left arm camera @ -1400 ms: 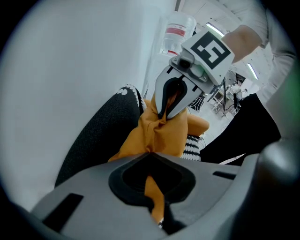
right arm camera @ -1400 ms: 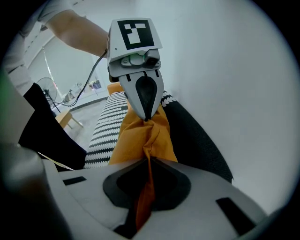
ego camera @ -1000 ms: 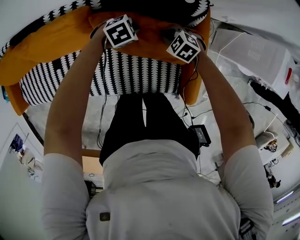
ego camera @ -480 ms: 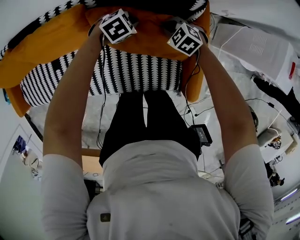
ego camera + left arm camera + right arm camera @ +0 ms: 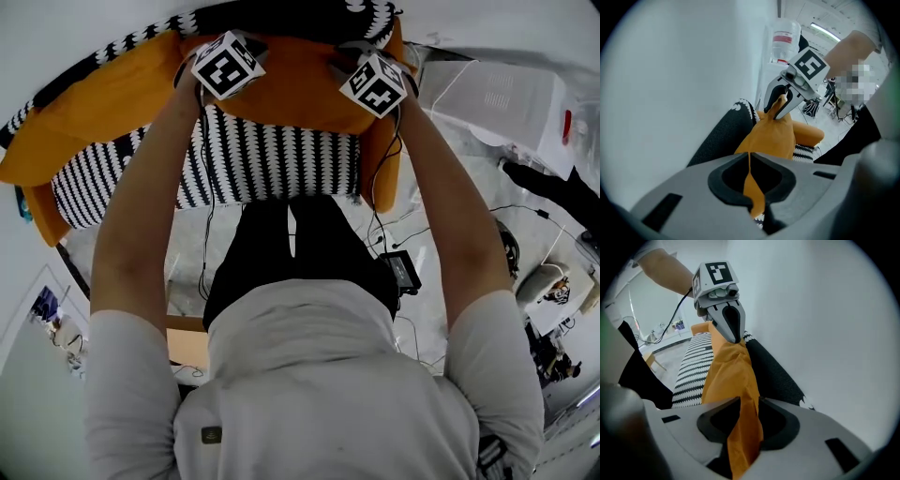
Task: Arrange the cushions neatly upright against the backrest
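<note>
An orange cushion [image 5: 300, 84] stands against the sofa's dark patterned backrest [image 5: 281, 14], above the black-and-white striped seat [image 5: 272, 159]. I hold it by its top edge at both corners. In the left gripper view my left gripper [image 5: 751, 187] is shut on the orange fabric [image 5: 771, 136]. My right gripper [image 5: 745, 427] has just been opening. Its jaws stand apart, with the cushion's edge [image 5: 733, 376] still hanging loosely between them. Each gripper shows in the other's view, the right gripper [image 5: 780, 101] and the left gripper [image 5: 733, 336], each at a corner of the cushion.
A second orange cushion [image 5: 94, 103] leans on the backrest further left. An orange armrest [image 5: 384, 169] closes the sofa's right end. A white wall [image 5: 825, 310] rises right behind the backrest. Cables [image 5: 398, 225] and a white box [image 5: 497, 94] lie on the floor to the right.
Both grippers and the cushion's top edge have moved a little up the picture, toward the backrest. The sofa now sits slightly lower in the head view.
</note>
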A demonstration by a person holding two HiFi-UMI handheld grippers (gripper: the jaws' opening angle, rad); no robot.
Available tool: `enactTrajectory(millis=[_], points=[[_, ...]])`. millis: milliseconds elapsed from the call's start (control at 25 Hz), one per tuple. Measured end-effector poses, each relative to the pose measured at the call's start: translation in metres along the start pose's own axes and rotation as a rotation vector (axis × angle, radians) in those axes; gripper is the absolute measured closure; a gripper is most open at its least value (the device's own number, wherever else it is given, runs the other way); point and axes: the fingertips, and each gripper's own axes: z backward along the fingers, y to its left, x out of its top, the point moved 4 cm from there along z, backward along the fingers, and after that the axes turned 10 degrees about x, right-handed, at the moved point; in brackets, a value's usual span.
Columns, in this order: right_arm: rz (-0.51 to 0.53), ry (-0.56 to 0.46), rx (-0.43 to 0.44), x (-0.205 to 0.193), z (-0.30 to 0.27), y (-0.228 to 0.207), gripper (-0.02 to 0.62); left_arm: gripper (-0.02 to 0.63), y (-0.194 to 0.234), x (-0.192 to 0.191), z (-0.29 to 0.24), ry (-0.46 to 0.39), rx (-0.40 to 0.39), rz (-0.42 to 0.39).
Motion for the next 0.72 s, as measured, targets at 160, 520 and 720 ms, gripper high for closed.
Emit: enactTrajectory(millis=[160,520,720], points=[[-0.042,-0.023,-0.058,0.010,0.033,-0.003,0.454,0.589,0.008,0.001,0.038,-0.042,0.037,0.047],[-0.210,-0.156,-0.184,0.014,0.114,-0.003,0.453,0.586,0.018,0.011,0.118,-0.162,0.148,0.191],[-0.302,-0.282,-0.272,0.040,0.168,0.019,0.456,0.578,0.020,0.012,0.185,-0.299,0.208,0.359]])
